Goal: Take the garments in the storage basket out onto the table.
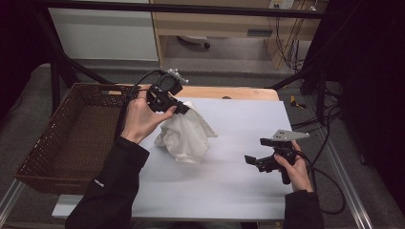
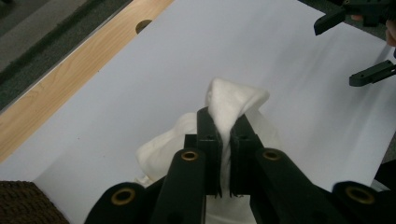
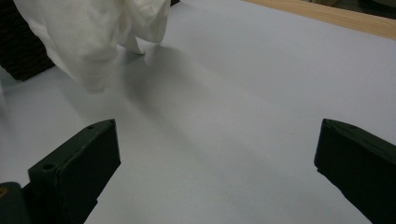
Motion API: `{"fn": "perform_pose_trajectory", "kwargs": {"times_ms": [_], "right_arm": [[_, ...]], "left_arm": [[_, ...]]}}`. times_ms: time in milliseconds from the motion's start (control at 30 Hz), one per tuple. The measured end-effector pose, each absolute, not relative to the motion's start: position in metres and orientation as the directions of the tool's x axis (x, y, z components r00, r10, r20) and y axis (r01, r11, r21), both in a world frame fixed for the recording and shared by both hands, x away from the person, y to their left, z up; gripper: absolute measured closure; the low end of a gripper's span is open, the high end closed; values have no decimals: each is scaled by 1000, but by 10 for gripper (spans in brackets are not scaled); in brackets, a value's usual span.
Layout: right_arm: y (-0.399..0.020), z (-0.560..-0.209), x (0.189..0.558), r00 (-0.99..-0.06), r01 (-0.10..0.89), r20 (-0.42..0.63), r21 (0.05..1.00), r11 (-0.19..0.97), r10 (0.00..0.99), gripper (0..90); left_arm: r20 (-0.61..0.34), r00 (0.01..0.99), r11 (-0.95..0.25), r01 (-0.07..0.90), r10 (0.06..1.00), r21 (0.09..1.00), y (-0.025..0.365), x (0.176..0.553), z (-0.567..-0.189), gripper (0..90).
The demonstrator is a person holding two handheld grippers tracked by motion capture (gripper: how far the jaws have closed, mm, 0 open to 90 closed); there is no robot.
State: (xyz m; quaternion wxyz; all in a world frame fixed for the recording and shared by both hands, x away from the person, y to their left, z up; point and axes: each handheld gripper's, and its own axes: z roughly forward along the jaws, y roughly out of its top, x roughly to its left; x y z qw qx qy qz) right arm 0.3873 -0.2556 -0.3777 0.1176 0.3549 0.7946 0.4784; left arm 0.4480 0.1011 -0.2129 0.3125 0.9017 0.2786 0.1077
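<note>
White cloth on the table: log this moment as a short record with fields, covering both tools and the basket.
cloth: white cloth, bunched, top pinched and lifted, lower part hanging toward the white sheet
left tool: left tool, jaws shut on a fold of the cloth
right tool: right tool, jaws wide apart, holding nothing, apart from the cloth
basket: brown wicker basket, at the sheet's left edge, nothing seen inside

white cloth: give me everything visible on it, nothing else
The white cloth looks like soft, plain fabric, crumpled and bunched rather than spread. The left gripper is shut on a fold at its top; in the left gripper view a peak of fabric pokes up between the closed jaws. The rest hangs down in loose folds over the white table cover, casting a shadow there; whether its lower end touches the cover cannot be told. It is just right of the brown wicker basket.
</note>
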Motion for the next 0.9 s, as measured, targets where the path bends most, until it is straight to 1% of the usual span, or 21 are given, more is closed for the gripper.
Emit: {"fn": "perform_pose_trajectory", "kwargs": {"times_ms": [200, 467, 700, 733, 800, 900], "right_arm": [[-255, -378, 387, -720, 453, 152, 843, 292, 677, 8], [-255, -378, 387, -718, 454, 149, 841, 294, 680, 8], [-256, -378, 387, -718, 452, 150, 843, 292, 680, 8], [-255, -378, 387, -718, 454, 151, 842, 292, 680, 8], [-255, -378, 387, -718, 455, 151, 841, 293, 680, 8], [-255, -378, 387, -718, 455, 152, 841, 293, 679, 8]], "left_arm": [[23, 821, -652, 435, 571, 621, 95, 449, -235, 847], [-3, 828, -659, 448, 560, 604, 87, 447, -268, 837], [-11, 828, -662, 456, 560, 596, 85, 444, -282, 810], [-14, 826, -661, 461, 563, 593, 86, 444, -283, 785], [-22, 820, -658, 475, 573, 585, 87, 444, -285, 699], [-31, 815, -652, 484, 578, 584, 91, 443, -287, 512]]}}
